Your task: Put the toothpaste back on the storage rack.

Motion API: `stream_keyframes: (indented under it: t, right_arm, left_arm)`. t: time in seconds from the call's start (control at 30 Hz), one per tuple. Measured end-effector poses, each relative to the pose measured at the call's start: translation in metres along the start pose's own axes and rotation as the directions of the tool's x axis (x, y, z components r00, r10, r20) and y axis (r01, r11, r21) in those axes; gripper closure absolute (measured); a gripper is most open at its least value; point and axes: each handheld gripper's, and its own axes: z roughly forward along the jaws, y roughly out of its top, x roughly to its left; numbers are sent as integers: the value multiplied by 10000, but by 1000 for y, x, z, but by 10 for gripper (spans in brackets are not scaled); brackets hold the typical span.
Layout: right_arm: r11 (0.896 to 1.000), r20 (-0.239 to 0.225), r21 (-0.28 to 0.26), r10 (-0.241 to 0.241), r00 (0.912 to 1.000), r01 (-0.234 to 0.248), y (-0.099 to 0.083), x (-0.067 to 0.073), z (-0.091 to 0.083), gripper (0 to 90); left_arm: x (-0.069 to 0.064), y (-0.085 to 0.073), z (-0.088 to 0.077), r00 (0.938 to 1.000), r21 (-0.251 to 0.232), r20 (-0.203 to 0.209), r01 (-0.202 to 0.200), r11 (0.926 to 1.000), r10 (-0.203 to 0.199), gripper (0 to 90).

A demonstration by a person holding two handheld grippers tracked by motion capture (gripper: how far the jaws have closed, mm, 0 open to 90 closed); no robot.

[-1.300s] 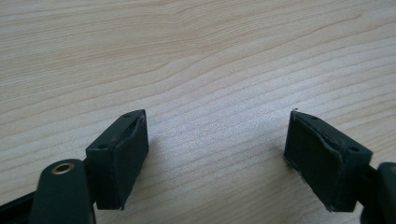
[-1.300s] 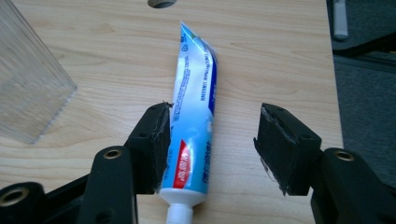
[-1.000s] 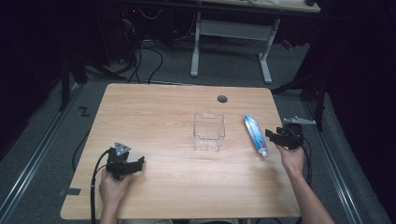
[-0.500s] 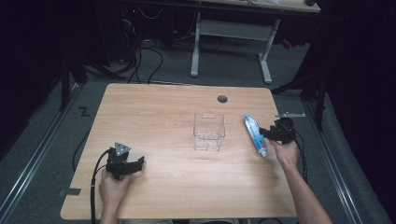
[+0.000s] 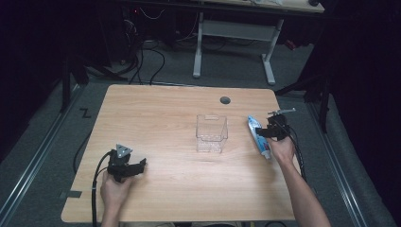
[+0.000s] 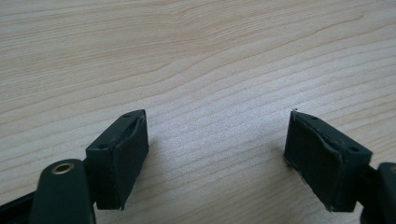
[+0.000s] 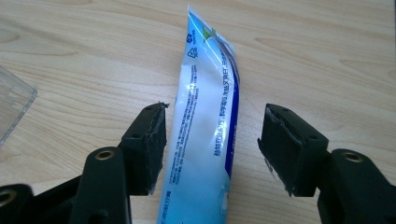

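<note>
Blue-and-white plastic squeeze tube (image 7: 205, 126) lies flat on the wooden table (image 5: 156, 113), at three o'clock from the clear plastic box (image 5: 212, 132). Your right gripper (image 7: 212, 147) has closed in from three o'clock and straddles it, jaws just opened wide, pads not pressing. Grasp looks imminent. Left gripper (image 6: 215, 158) rests wide, empty.
</note>
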Motion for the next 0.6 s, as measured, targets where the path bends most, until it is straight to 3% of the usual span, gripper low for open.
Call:
stream_keyframes:
  t: [0.6]
  right_arm:
    - [9931,34,1164,109,9999,-112,10,6,29,419]
  left_arm:
    - [0,0,0,10000,-1,-1,2,10000,-2,219]
